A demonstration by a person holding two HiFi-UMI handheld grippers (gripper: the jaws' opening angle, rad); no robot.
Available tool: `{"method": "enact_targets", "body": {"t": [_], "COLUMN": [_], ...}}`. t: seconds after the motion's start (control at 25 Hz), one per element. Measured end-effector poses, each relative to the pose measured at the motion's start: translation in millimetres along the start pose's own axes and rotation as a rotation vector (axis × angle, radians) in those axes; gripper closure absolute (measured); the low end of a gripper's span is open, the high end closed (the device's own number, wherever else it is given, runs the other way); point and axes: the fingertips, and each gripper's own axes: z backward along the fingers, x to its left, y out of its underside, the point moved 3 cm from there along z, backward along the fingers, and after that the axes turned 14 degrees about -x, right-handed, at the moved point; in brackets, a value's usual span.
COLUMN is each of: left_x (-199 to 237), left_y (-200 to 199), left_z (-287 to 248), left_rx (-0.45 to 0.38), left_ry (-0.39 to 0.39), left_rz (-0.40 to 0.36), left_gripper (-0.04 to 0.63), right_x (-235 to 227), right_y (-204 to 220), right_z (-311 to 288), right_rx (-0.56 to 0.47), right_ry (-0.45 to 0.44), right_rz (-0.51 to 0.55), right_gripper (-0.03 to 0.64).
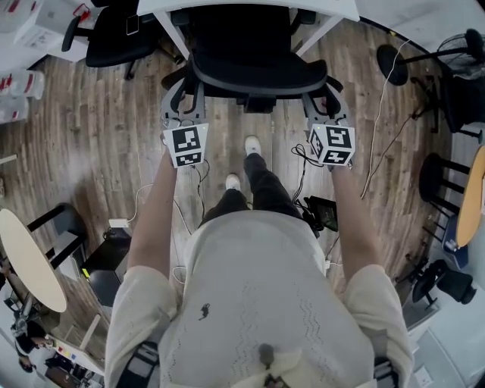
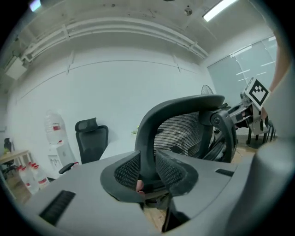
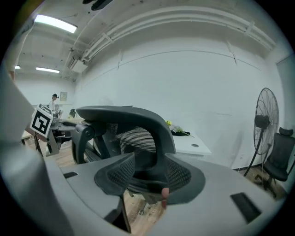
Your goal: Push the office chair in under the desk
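The black mesh office chair [image 1: 258, 72] stands in front of me with its seat partly under the white desk [image 1: 250, 6]. My left gripper [image 1: 182, 106] is at the left end of the backrest's top frame, my right gripper [image 1: 327, 106] at the right end. In the left gripper view the curved backrest frame [image 2: 152, 124] runs down between the jaws of the left gripper [image 2: 147, 168], and both pads press on it. In the right gripper view the frame [image 3: 161, 129] also passes between the jaws of the right gripper [image 3: 150, 173]; it lies against the right pad, with a gap at the left pad.
A second black chair [image 1: 114, 34] stands at the desk's left. A standing fan [image 1: 455, 53] and more chairs are at the right, a round table [image 1: 26, 258] at the left. Cables [image 1: 379, 144] trail across the wooden floor near my feet.
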Motion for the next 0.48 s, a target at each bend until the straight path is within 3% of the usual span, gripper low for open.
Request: {"method": "enact_targets", "body": {"t": [0.12,0.28,0.48], "left_x": [-6,-16,-36], "left_y": [-13,-31,-50], "left_z": [27,66,117], "left_rx": [-0.02,-0.045,-0.064], "left_ry": [-0.015,-0.014,0.031], "left_rz": [0.037,0.058,0.077], "left_gripper": [0.529,0.565,0.574], "right_x": [15,42,75], "right_y": [-4,-14,-25], "right_z": [29,69,117], "right_rx": [-0.009,-0.033,-0.057], "right_ry": [-0.002,0.01,-0.01], "right_rz": [-0.045,-0.063,-0.146], "right_gripper": [0.48,0.596,0.607]}}
